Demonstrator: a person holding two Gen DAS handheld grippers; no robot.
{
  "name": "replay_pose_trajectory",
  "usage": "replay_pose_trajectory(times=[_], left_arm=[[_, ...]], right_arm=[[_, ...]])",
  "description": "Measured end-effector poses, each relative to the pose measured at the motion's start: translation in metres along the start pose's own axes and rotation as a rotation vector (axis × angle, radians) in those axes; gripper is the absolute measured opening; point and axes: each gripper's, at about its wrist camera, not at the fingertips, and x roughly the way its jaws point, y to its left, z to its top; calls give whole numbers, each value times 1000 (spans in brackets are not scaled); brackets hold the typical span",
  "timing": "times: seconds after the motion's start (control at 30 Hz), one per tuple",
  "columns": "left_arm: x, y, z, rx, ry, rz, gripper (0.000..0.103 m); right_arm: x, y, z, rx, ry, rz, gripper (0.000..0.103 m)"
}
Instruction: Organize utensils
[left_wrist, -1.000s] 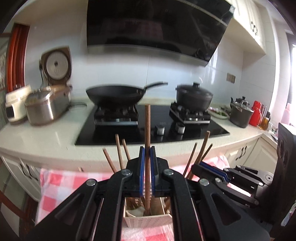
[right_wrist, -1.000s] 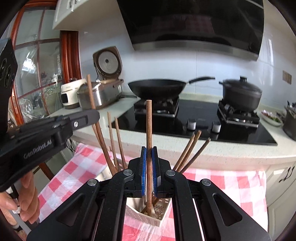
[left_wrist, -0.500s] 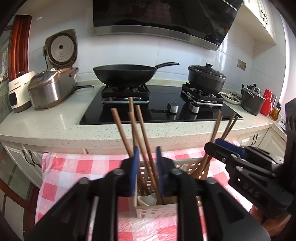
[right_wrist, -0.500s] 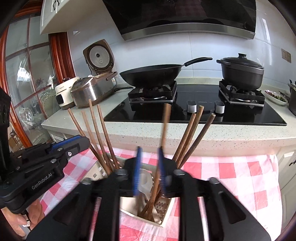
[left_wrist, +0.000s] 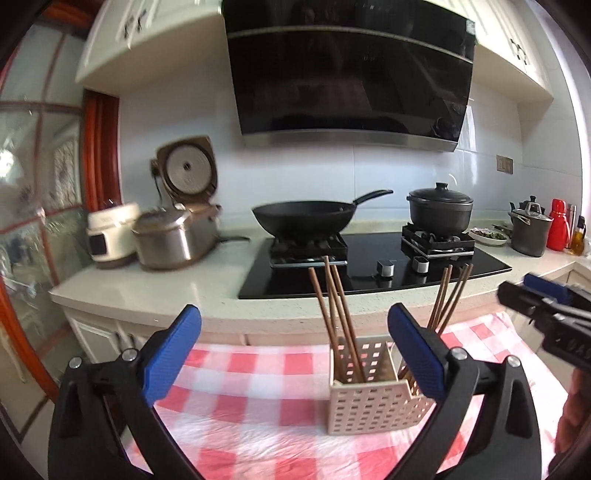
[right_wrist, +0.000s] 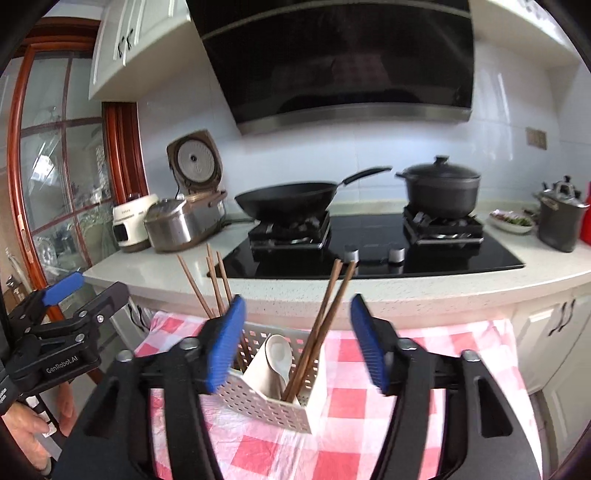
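Observation:
A cream perforated utensil basket (left_wrist: 373, 410) stands on the red-and-white checked cloth (left_wrist: 258, 373); it also shows in the right wrist view (right_wrist: 266, 400). Brown wooden chopsticks stand in it in two bunches, one on the left (left_wrist: 338, 317) and one on the right (left_wrist: 448, 295). The right wrist view shows the same bunches (right_wrist: 216, 284) (right_wrist: 325, 317) and a white spoon (right_wrist: 279, 356) in the middle compartment. My left gripper (left_wrist: 293, 345) is open and empty, back from the basket. My right gripper (right_wrist: 297, 341) is open and empty, just in front of the basket.
Behind the cloth runs a white counter with a black hob (left_wrist: 373, 266), a wok (left_wrist: 306, 218), a black pot (left_wrist: 441, 206), rice cookers (left_wrist: 173, 236) at left and pots and bottles at far right. A wood-framed glass door (right_wrist: 55, 166) stands at left.
Both grippers have let go of a chopstick each, opened wide and pulled back from the basket. The released chopsticks now stand in the basket.

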Motion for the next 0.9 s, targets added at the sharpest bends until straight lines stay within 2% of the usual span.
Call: replay_pose_trajectory(times=[0.07, 0.17, 0.3, 0.4, 0.53, 0.9], left_arm=[[-20, 0, -6, 2, -28, 11, 98], [-44, 1, -15, -14, -64, 24, 98], [-64, 0, -25, -29, -75, -7, 98], [-74, 1, -33, -37, -77, -21, 98], [-80, 1, -44, -34, -59, -58, 98], [-77, -3, -50, -17, -5, -73, 98]], right_arm=[[-18, 1, -5, 2, -30, -22, 66], [-42, 1, -14, 40, -59, -10, 75], [-64, 0, -26, 74, -84, -1, 83], [-71, 0, -33, 65, -88, -33, 83], [-69, 9, -41, -13, -65, -79, 85], [-67, 19, -51, -87, -32, -65, 85]])
